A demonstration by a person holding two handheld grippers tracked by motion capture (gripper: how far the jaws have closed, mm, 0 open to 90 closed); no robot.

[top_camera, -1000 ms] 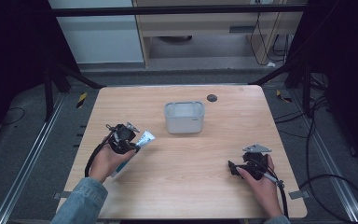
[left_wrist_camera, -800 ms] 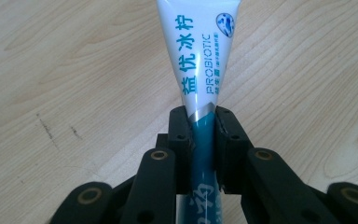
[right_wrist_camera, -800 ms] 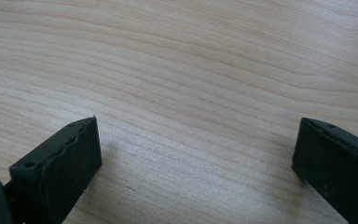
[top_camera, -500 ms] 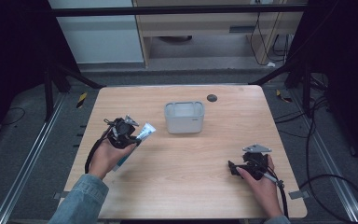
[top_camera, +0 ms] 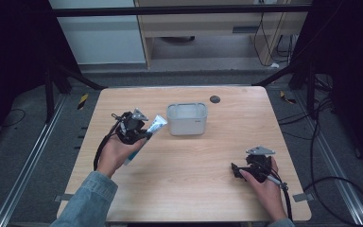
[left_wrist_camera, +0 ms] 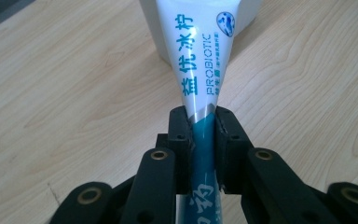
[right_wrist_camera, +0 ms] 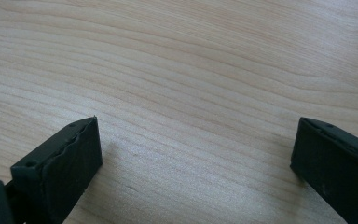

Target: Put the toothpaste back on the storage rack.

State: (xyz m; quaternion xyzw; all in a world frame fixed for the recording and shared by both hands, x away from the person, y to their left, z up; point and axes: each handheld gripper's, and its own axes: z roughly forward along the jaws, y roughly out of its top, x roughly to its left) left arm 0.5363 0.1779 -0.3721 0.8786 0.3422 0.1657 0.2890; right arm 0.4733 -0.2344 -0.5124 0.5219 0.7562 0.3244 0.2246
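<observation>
A wooden table (top_camera: 184, 165) spans the high view. A pale, translucent plastic tub (top_camera: 186, 118) stands upright toward twelve o'clock of the table's centre; a small dark disc (top_camera: 214, 99) lies on the table at one o'clock of the tub. The left gripper (top_camera: 144, 135), at nine o'clock of the tub, clenches a white-and-teal tube (top_camera: 147, 133); in the left gripper view the two black pads press the tube (left_wrist_camera: 200, 84) on both sides, near where its white part meets the teal. The tube is held above the table, its white end close to the tub's left wall. The right gripper (top_camera: 238, 171), at five o'clock of the tub and well apart from it, is released: its jaws stand wide apart over bare wood in the right gripper view (right_wrist_camera: 196, 154).
</observation>
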